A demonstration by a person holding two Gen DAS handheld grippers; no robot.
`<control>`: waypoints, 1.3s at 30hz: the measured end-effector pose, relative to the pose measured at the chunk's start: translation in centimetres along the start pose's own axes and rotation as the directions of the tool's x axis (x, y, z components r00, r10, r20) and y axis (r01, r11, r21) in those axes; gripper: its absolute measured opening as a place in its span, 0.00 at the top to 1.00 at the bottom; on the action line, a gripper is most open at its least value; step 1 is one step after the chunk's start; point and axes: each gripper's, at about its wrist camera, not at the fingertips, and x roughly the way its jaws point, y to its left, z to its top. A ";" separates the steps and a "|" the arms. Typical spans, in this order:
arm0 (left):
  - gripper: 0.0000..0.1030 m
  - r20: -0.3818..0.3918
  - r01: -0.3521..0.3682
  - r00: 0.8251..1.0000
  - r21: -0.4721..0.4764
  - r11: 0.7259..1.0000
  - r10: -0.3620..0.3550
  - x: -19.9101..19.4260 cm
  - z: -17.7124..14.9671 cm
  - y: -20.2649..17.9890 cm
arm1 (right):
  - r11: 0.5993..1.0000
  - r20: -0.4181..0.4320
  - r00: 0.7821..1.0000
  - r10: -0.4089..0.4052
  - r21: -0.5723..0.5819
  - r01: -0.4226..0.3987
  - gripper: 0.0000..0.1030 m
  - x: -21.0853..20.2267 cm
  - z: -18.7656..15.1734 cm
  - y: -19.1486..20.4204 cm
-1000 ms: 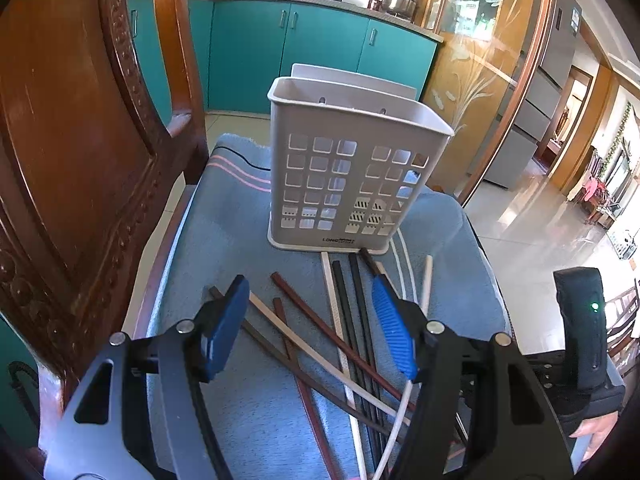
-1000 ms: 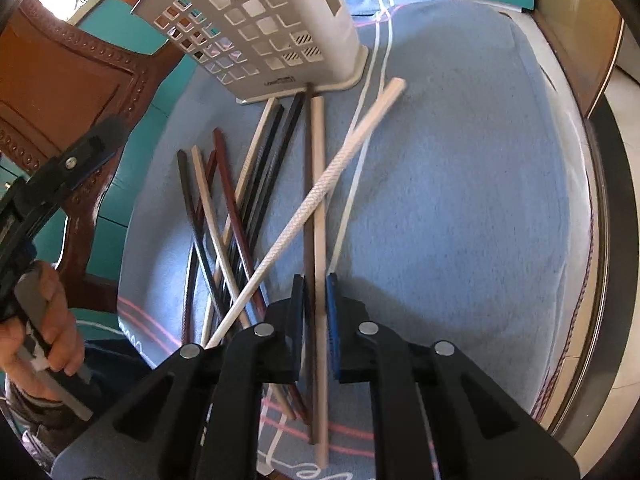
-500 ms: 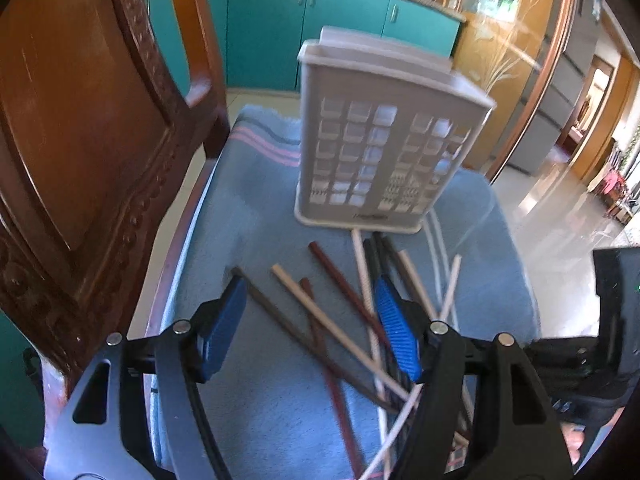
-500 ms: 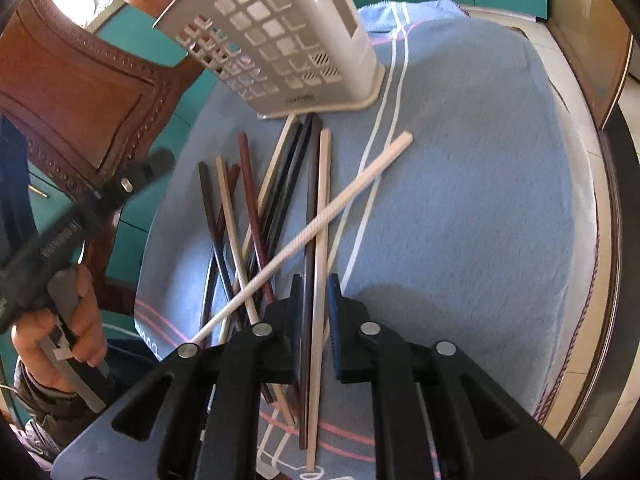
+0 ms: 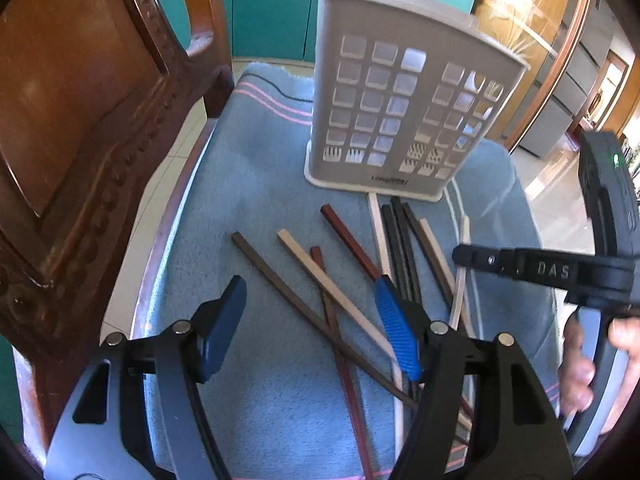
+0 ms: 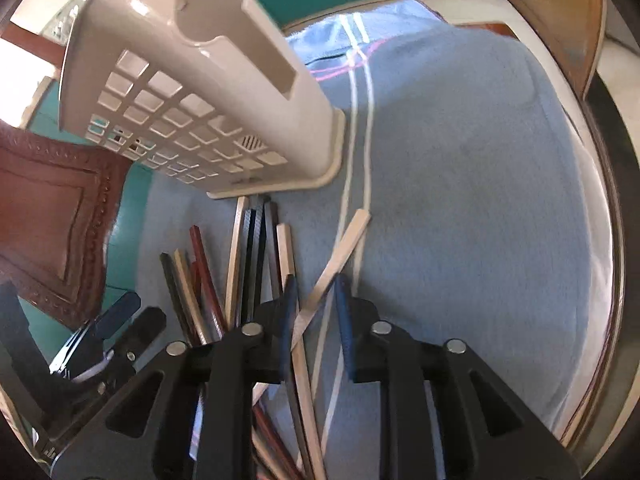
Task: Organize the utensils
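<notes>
Several chopsticks in dark brown, red-brown, black and pale wood (image 5: 340, 292) lie scattered on a blue towel (image 5: 260, 184); they also show in the right wrist view (image 6: 240, 256). A beige perforated utensil holder (image 5: 404, 112) stands upright behind them, also in the right wrist view (image 6: 192, 92). My left gripper (image 5: 312, 328) is open just above the near ends of the chopsticks. My right gripper (image 6: 314, 312) is open with a pale chopstick (image 6: 340, 252) lying between its fingers; it shows from the side in the left wrist view (image 5: 520, 268).
The towel covers a round wooden seat with a raised rim (image 6: 612, 240). A carved wooden chair back (image 5: 72, 100) stands close on the left. Teal cabinets (image 5: 272, 4) and a tiled floor lie beyond.
My right gripper has opened and moved forward toward the holder, over the pale chopstick. My left gripper has moved closer to the chopsticks and stayed open.
</notes>
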 end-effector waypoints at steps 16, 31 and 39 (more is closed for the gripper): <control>0.69 -0.094 0.104 0.990 -0.056 0.993 -0.109 3.9 0.0 0.3 | 0.977 0.050 0.990 -0.131 -0.164 0.138 0.93 -2.2 -3.6 -0.4; 0.79 -0.067 0.081 0.995 0.020 0.997 -0.079 3.1 0.3 -1.9 | 0.972 0.053 0.985 -0.163 -0.160 0.169 0.93 -1.1 -3.6 0.2; 0.60 -0.073 0.018 0.997 0.029 0.999 -0.015 4.2 0.6 -2.0 | 0.956 0.080 0.974 -0.210 -0.192 0.222 0.93 -0.6 -4.1 1.7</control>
